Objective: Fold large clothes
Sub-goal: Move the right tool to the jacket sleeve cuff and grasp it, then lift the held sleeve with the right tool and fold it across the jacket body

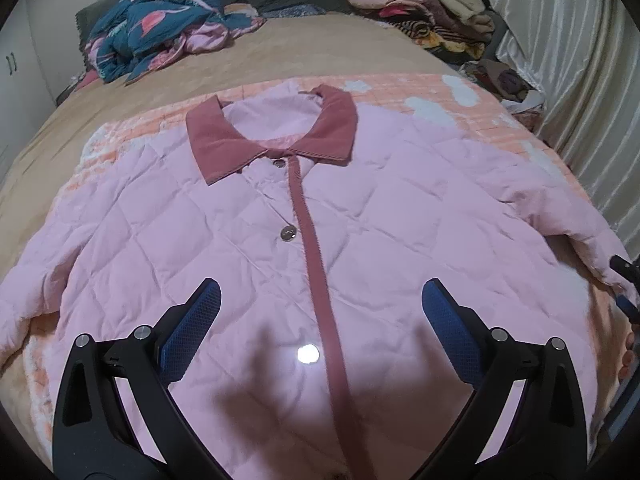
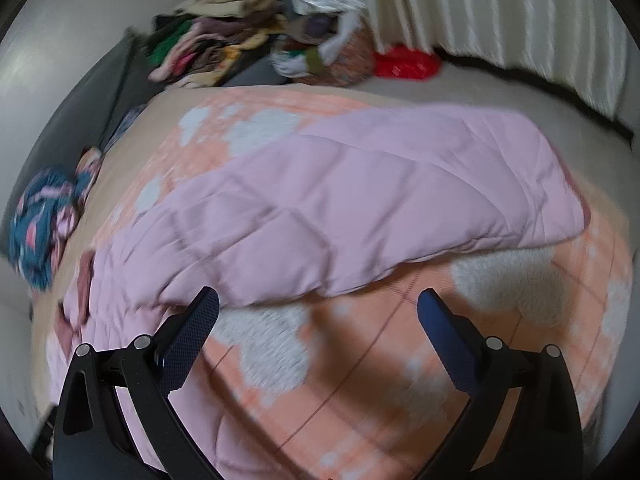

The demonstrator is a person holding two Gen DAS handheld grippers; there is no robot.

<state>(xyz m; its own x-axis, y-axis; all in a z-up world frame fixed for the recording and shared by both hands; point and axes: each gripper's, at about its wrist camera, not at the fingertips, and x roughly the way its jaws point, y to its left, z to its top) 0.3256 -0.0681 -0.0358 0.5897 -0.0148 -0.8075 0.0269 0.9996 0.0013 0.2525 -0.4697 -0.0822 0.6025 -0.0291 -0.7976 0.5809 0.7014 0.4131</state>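
A pale pink quilted jacket point(image 1: 224, 232) lies flat and face up on the bed, its dusty-rose collar point(image 1: 332, 128) at the far end and a rose placket running down the middle. My left gripper point(image 1: 320, 300) hovers open over the jacket's lower front, fingers either side of the placket, nothing between them. In the right wrist view the jacket's sleeve point(image 2: 360, 200) stretches out to the right. My right gripper point(image 2: 318, 304) is open just below that sleeve, over the blanket, holding nothing. The other gripper's tip point(image 1: 626, 280) shows at the left wrist view's right edge.
An orange-and-white fleece blanket point(image 2: 360, 380) lies under the jacket on a tan bedspread point(image 1: 320, 48). A blue patterned quilt point(image 1: 160, 24) is bunched at the far left, a pile of clothes point(image 1: 420, 0) at the far right. Curtains point(image 1: 580, 80) hang along the right side.
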